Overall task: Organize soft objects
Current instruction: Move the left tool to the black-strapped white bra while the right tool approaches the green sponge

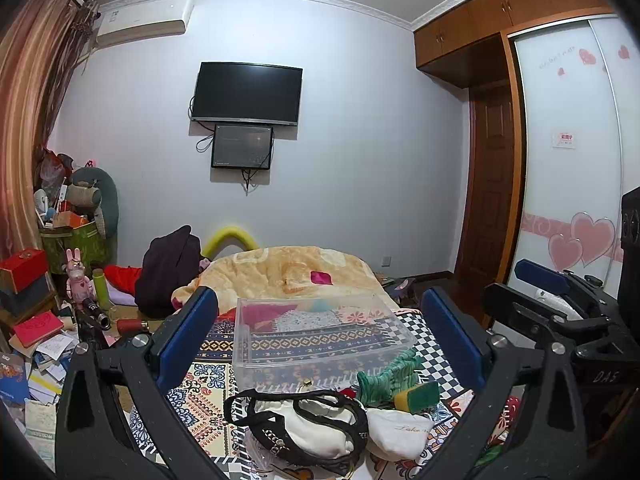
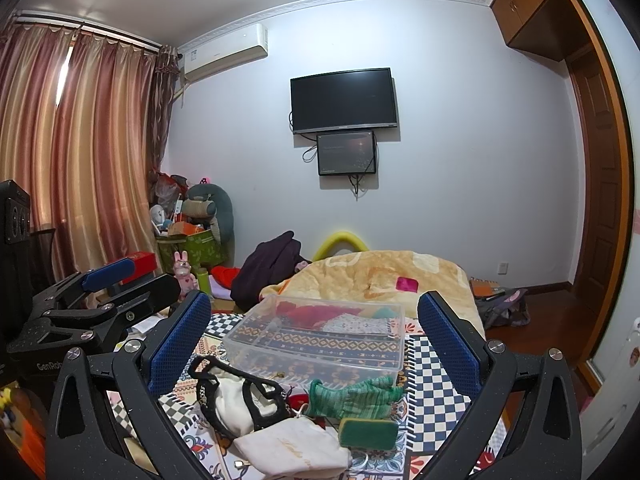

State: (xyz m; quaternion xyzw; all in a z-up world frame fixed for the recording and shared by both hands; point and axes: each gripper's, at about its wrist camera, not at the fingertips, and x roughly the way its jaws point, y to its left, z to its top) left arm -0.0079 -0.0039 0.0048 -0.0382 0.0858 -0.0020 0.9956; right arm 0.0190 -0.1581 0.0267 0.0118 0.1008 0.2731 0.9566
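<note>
Right now both my left claw point(image 1: 320, 336) and right claw point(image 2: 314, 336) hang spread and empty above the bed; the green knitted glove point(image 2: 352, 396) lies nearest the clear plastic bin point(image 2: 320, 340), so I'd pinch its cuff first.

Even, soft indoor light; daylight glows through the curtains point(image 2: 76, 152) at left. Sharp focus, strong fisheye bending, dark vignetted corners.

bin point(image 2: 320, 344): clear glossy plastic; glove point(image 2: 352, 396): green knit; bedspread point(image 2: 432, 372): patterned cloth
</note>
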